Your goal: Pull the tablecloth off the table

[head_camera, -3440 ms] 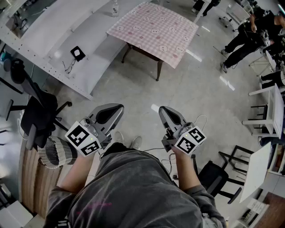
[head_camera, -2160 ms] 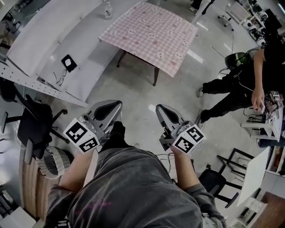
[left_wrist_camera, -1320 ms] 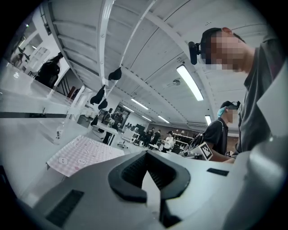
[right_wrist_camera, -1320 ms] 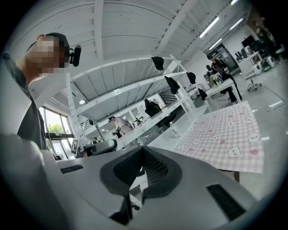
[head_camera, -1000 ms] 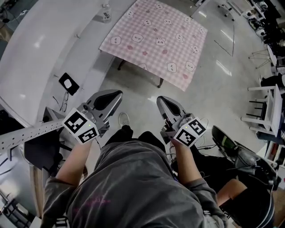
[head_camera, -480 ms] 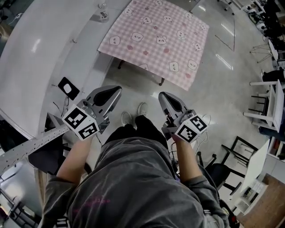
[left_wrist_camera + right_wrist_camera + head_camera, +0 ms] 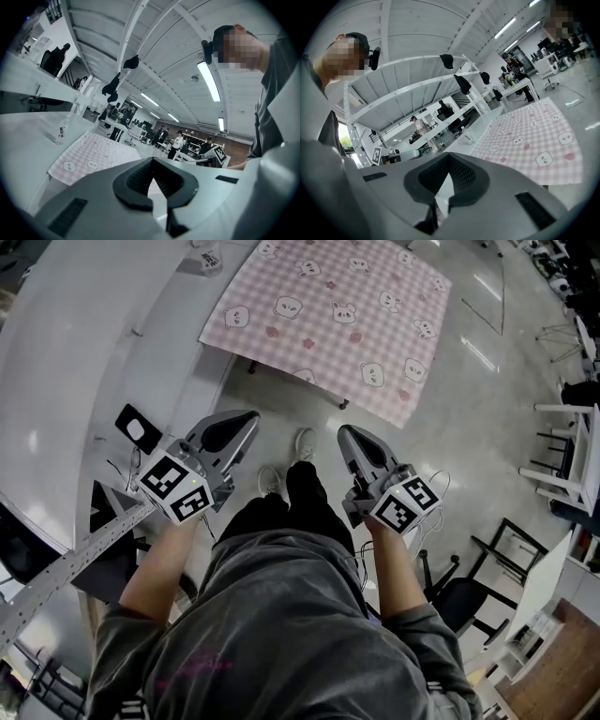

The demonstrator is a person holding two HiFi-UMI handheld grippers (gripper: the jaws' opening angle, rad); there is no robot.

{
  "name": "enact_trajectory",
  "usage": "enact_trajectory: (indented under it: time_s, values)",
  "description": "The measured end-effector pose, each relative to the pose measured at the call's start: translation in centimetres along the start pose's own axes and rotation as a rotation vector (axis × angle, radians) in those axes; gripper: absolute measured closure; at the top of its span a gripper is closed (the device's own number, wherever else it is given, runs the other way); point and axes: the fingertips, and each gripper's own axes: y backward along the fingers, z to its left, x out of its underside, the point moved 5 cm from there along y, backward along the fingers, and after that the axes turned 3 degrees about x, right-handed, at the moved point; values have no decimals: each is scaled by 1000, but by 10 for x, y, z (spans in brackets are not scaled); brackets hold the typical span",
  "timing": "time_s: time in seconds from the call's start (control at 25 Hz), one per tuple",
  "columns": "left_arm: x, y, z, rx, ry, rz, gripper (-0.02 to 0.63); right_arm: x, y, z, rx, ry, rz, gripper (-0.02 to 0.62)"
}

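Both closed, left gripper [image 7: 246, 420], right gripper [image 7: 350, 434], tablecloth [image 7: 337, 310] cropped

No words, brands or numbers can be read anywhere; the nearest things to signs are the black-and-white square marker [image 7: 175, 488] on the cube of the left gripper [image 7: 247, 417] and its twin marker [image 7: 405, 505] on the right gripper [image 7: 346, 431] (coded patterns, not lettering). At the far left, on the long white table [image 7: 84, 343], a clear plastic bottle [image 7: 60, 133] wears a label with a few dark characters, too small to make out; nearer on that table a small black flat device [image 7: 138, 430] shows a plain white square. The pink checked tablecloth [image 7: 328, 315] is printed with cartoon bear faces and small flowers.
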Motion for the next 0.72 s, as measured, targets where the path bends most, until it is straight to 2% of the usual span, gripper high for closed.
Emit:
enact_trajectory:
  time_s: [0.48, 0.72]
  values:
    - [40, -48, 58, -46, 63, 53, 607, 23, -39, -71, 37, -67, 48, 592]
    - [65, -69, 83, -84, 68, 75, 607, 41, -57, -105, 43, -110, 67, 592]
